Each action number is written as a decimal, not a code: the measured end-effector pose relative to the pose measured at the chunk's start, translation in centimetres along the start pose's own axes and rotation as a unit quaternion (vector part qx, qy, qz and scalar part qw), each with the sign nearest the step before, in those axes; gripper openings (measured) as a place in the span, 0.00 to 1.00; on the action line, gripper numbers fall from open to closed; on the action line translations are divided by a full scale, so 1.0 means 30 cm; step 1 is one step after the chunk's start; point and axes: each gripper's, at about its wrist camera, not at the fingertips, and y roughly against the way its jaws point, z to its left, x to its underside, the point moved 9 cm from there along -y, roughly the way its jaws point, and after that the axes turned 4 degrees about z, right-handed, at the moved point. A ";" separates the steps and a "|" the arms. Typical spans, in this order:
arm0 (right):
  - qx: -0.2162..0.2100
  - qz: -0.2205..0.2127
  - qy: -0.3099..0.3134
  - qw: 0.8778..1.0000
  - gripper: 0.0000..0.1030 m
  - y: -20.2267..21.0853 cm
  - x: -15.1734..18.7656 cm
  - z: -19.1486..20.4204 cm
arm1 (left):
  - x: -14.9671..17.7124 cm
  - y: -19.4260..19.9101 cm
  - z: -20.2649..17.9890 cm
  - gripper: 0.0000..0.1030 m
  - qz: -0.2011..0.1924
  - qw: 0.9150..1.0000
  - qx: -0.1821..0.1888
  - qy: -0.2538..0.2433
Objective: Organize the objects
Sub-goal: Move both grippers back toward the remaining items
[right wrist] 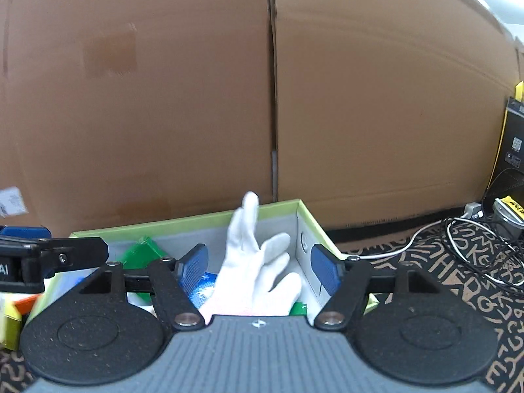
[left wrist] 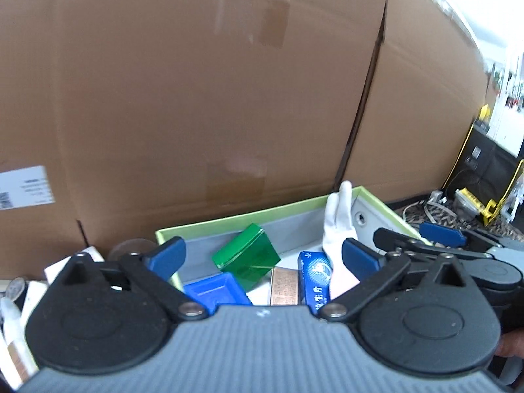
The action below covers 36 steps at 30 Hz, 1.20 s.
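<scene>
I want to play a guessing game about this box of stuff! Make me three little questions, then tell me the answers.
1. True or false: the white glove lies flat, with no finger above the rim of the green-edged box.
2. Which tongs have the glove between their fingers: A) the left tongs or B) the right tongs?
3. Fill in: the tilted tin leaning inside the box is ____ in colour.

Key
1. False: one glove finger sticks up past the back rim.
2. B: the glove stands between the right tongs' open fingers, but they are not closed on it.
3. Green; a blue tray lies in front of it.
</scene>
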 end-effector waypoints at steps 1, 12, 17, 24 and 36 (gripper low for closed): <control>-0.006 -0.007 -0.003 1.000 0.75 0.027 0.002 0.009 | 0.005 0.026 0.004 1.00 -0.005 1.000 0.001 0.002; -0.037 -0.039 0.014 0.998 0.82 0.272 0.110 0.140 | 0.136 0.320 0.086 1.00 -0.033 0.999 -0.002 0.011; -0.059 -0.018 0.027 0.998 0.82 0.295 0.221 0.234 | 0.253 0.401 0.185 1.00 -0.031 0.998 -0.048 0.007; -0.100 0.020 0.034 0.994 0.82 0.290 0.371 0.371 | 0.430 0.445 0.340 1.00 0.006 0.996 -0.075 0.055; -0.139 0.047 0.088 0.985 0.82 0.242 0.446 0.601 | 0.514 0.457 0.578 1.00 0.031 0.987 -0.134 0.088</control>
